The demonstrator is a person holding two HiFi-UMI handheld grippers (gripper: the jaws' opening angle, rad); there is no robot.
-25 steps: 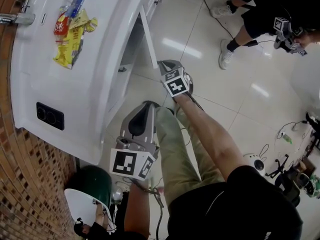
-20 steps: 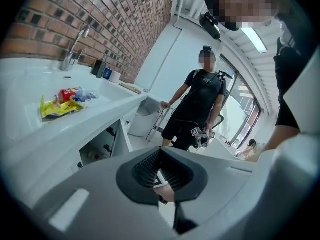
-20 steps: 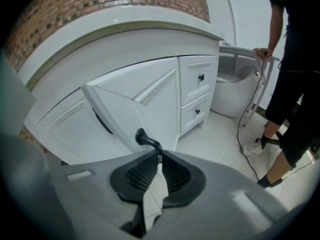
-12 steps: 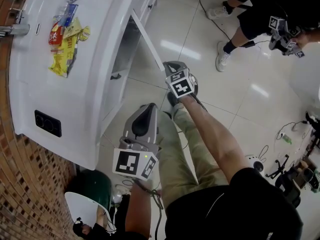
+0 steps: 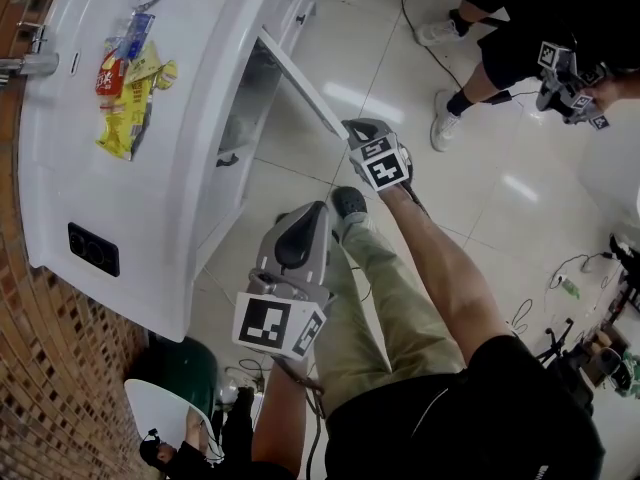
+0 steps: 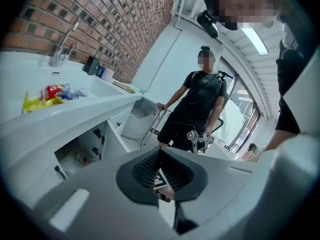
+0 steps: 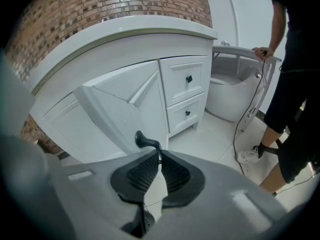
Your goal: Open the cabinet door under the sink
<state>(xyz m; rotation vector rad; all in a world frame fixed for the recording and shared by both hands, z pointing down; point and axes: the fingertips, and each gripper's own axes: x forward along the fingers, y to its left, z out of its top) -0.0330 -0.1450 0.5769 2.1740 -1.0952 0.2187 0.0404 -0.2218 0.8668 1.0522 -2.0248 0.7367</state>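
- The white panelled cabinet door (image 7: 117, 109) under the sink stands swung partly out from the curved white vanity (image 5: 190, 178), with its free edge out over the tiled floor.
- The right gripper (image 7: 160, 156) is clamped on the small dark curved handle (image 7: 143, 138) at the door's free edge, and the ribbed pads are closed tight around its stem.
- The left gripper (image 6: 160, 153) hangs near the person's leg, well apart from the door. Its jaws meet at the tips and nothing is held between them.
- The door is judged to be light and stiff, turning on hinges at its far edge. The handle is the proper place to take hold. It is small and probably smooth, so a slip from the pads is to be feared if the pull leaves the arc of the swing.
- The hinges are shown in no view.
- The cupboard interior (image 6: 80, 151) is seen only dimly, and the small things inside cannot be identified.
- In the head view the handle is hidden by the right gripper, and how much of it lies within the pads cannot be told.
- Yellow and red snack packets (image 5: 125, 78) lie on the counter, well away from the door.
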